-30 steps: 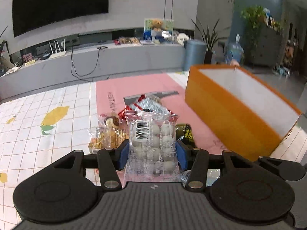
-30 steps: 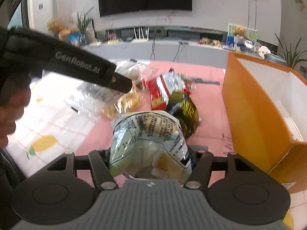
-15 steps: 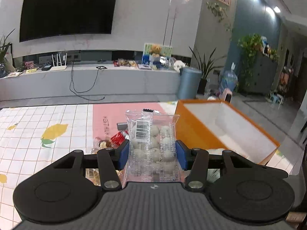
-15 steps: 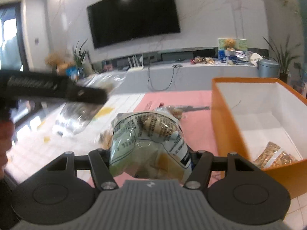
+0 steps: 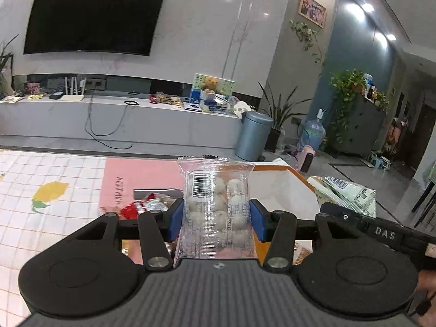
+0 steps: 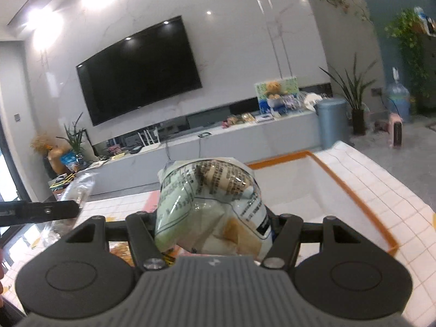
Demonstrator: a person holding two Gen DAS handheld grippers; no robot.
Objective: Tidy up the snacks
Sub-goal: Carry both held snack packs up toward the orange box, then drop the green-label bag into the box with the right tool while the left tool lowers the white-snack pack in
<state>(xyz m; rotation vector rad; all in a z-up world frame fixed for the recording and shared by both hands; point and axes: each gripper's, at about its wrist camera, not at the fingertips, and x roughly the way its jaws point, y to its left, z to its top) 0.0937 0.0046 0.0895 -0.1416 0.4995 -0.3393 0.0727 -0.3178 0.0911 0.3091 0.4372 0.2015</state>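
Both snack packets are now riding above the table rather than down among the pile: a second ago each camera was looking onto the pink mat and the heap of snacks, and now both views are looking out over the orange box toward the TV wall. That suggests the carry toward the box is well under way, with the drop not yet done.

The left hand-held gripper (image 5: 215, 219) is clamping a clear packet of white round sweets (image 5: 215, 207) between its blue pads (image 5: 174, 219), jaws narrowed onto its sides. The packet is standing upright, its long axis running along the fingers and away from the camera, crimped top edge farthest out and barcode facing the lens. It is hanging in front of the orange box (image 5: 278, 167), whose white inside shows just behind it.

The right hand-held gripper (image 6: 212, 231) is squeezing a crumpled green-and-white snack bag (image 6: 209, 204), likewise end-up, its puffed top pointing away. The orange box's rim (image 6: 351, 188) is lying just beyond and to the right of it, so the bag seems close to the opening.
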